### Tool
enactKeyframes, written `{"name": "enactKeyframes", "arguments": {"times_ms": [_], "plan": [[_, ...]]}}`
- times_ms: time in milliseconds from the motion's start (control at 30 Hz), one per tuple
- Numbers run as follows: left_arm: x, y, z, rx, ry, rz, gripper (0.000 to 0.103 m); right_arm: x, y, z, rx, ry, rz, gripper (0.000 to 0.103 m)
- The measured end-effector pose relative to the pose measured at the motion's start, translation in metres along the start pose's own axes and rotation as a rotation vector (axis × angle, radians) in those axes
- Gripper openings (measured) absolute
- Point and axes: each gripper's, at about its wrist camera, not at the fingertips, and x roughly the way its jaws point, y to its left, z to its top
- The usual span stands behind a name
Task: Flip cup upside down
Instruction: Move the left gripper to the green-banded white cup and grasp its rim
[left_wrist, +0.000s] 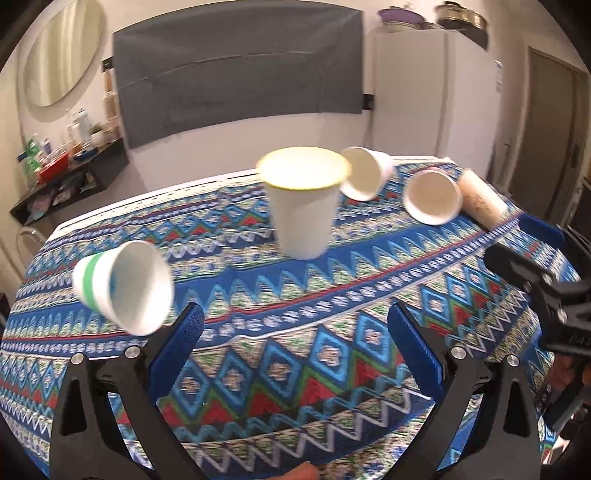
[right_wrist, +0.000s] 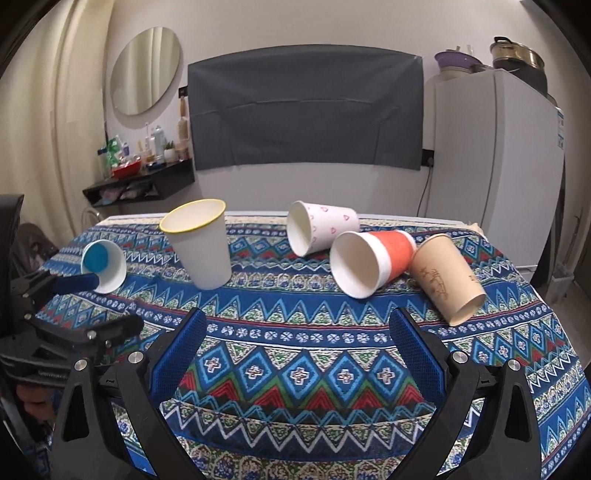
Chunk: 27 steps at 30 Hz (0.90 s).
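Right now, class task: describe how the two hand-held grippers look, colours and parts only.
Left hand-held gripper and right hand-held gripper match: black plastic frames with triangular cut-outs, silver round bolts, and textured blue pads lining each finger. No cables or sleeves show.

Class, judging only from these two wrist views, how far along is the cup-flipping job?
Done: nothing; no cup stands rim-down. The yellow-rimmed cup is upright, while the green-striped cup, heart cup, orange cup and tan cup lie on their sides. In hand: nothing; the left gripper and right gripper are open and empty. Left: grasp a cup and invert it.
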Motion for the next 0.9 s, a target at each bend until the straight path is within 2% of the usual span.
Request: {"name": "enactKeyframes", "arguments": {"times_ms": [100, 367, 533, 633, 700, 767, 800, 867, 900], "plan": [[0.0, 0.016, 0.002, -0.029, 0.007, 0.025, 0.097, 0.008, 0.007, 0.003, 0.007, 0.048, 0.01, 0.095], [-0.002, 0.06, 0.005, -0.092, 0.015, 0.1, 0.097, 0.028, 0.027, 0.011, 0.034, 0.098, 0.065, 0.095], [0.001, 0.085, 0.004, -0.123, 0.027, 0.229, 0.097, 0.037, 0.042, 0.011, 0.036, 0.133, 0.104, 0.095], [0.006, 0.096, 0.006, -0.147, 0.034, 0.272, 0.097, 0.038, 0.048, 0.011, 0.032, 0.149, 0.12, 0.095], [0.009, 0.099, 0.008, -0.16, 0.031, 0.281, 0.09, 0.038, 0.052, 0.009, 0.017, 0.154, 0.119, 0.095], [0.014, 0.1, 0.01, -0.16, 0.041, 0.304, 0.075, 0.037, 0.054, 0.007, 0.006, 0.157, 0.12, 0.095], [0.016, 0.101, 0.01, -0.164, 0.052, 0.302, 0.072, 0.036, 0.055, 0.006, 0.003, 0.159, 0.122, 0.095], [0.022, 0.104, 0.008, -0.169, 0.084, 0.315, 0.05, 0.034, 0.057, 0.004, -0.004, 0.16, 0.131, 0.095], [0.025, 0.105, 0.007, -0.161, 0.098, 0.338, 0.046, 0.034, 0.057, 0.003, -0.007, 0.158, 0.133, 0.095]]}}
